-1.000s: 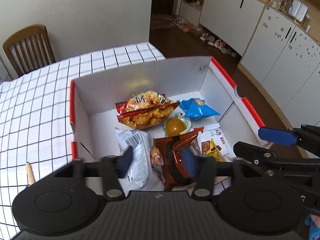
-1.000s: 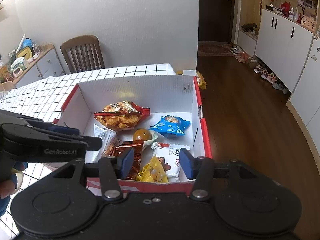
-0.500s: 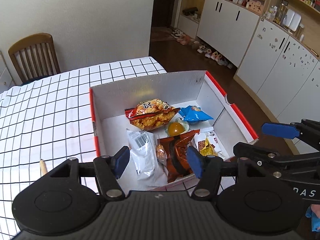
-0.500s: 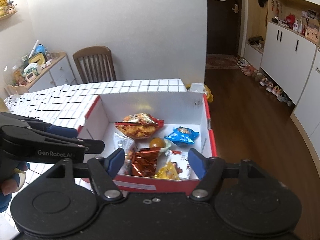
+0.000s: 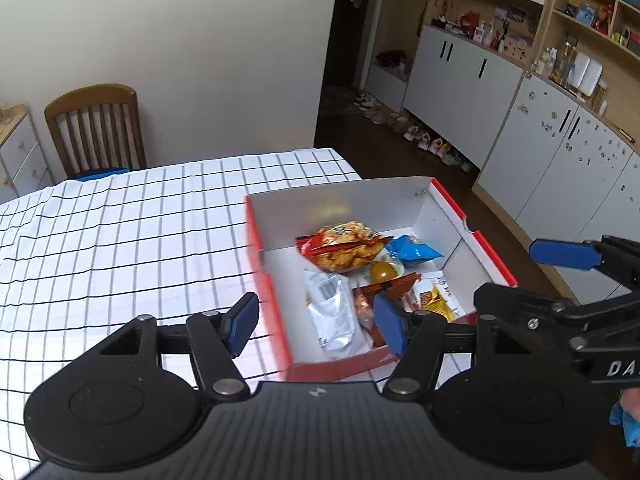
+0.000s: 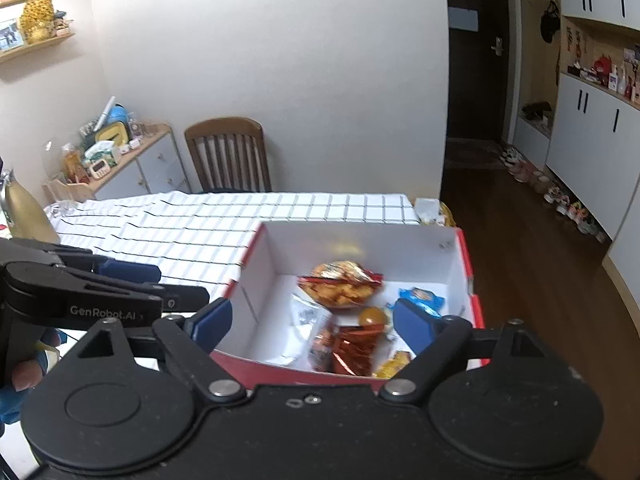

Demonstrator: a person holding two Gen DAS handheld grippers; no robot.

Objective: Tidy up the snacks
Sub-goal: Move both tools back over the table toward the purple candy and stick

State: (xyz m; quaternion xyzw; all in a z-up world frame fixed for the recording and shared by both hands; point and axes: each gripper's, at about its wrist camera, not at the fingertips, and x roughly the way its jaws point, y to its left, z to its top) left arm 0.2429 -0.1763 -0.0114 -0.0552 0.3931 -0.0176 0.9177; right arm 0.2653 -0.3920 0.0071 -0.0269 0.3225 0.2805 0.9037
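In the left wrist view, the left gripper (image 5: 316, 326) was seen spread wide with nothing between its blue pads, held above the near edge of a red-rimmed cardboard box (image 5: 269, 280) that sat at the corner of a table covered by a checked cloth (image 5: 132, 232). Inside the box, an orange chip bag (image 5: 344, 246) was found toward the far wall, a small blue packet (image 5: 416, 249) just beside it, a round amber jelly cup (image 5: 382, 272) near the middle, a silver pouch (image 5: 332, 312) and a brown-red wrapper (image 5: 384, 292) closer in, and a yellow-and-white packet (image 5: 438, 296) near the right wall. The right gripper (image 5: 524, 278) was visible at the right edge, its jaws parted and empty. In the right wrist view, the right gripper (image 6: 310, 324) was likewise shown released, poised over the same box (image 6: 464, 276), with the snacks blurred but still told apart inside. The left gripper (image 6: 176, 286) was seen from the side at the left; whether it was open could not be told there. A wooden chair (image 6: 228, 154) stood behind the table.
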